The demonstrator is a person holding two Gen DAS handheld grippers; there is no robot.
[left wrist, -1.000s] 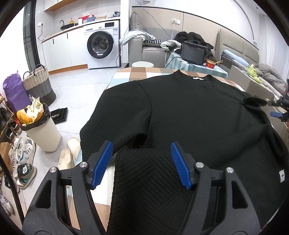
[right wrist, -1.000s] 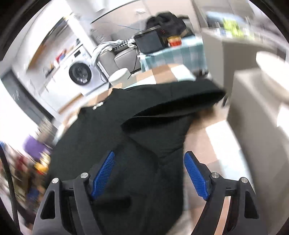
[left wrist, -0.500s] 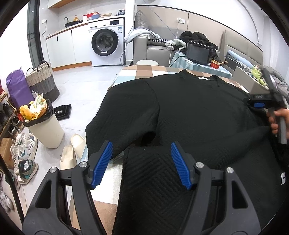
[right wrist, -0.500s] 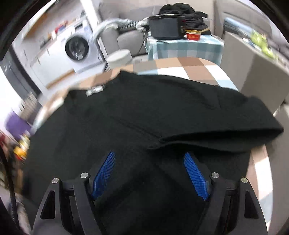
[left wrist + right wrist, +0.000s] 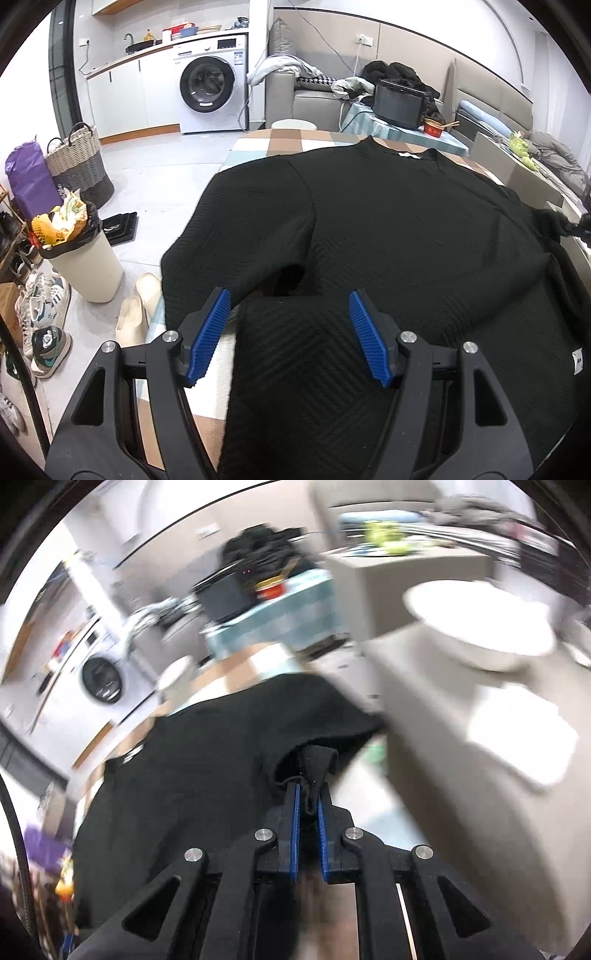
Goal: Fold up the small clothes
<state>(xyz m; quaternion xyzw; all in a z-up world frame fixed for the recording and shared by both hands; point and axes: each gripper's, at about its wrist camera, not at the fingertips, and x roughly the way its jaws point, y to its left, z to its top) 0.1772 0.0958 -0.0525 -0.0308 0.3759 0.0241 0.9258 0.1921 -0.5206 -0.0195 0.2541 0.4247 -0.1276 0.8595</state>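
A black knit sweater [image 5: 388,229] lies spread on a checked table [image 5: 258,140], neckline at the far end. Its left sleeve is folded inward, the cuff end lying between the fingers of my left gripper [image 5: 290,325], which is open and hovers just above it. In the right wrist view the sweater [image 5: 192,775] fills the lower left, and my right gripper [image 5: 308,805] is shut on a bunched fold of its right sleeve edge, lifted off the table. That pinched spot shows at the far right of the left wrist view [image 5: 554,221].
A full trash bin [image 5: 79,254], slippers and shoes stand on the floor left of the table. A washing machine [image 5: 210,92], sofa and a side table with a black appliance [image 5: 400,103] are beyond. A grey cabinet with a white bowl [image 5: 480,624] stands right of the table.
My right gripper moved to the sweater's right sleeve edge, closed on it and lifted it. My left gripper stayed open over the folded left sleeve, shifting only slightly.
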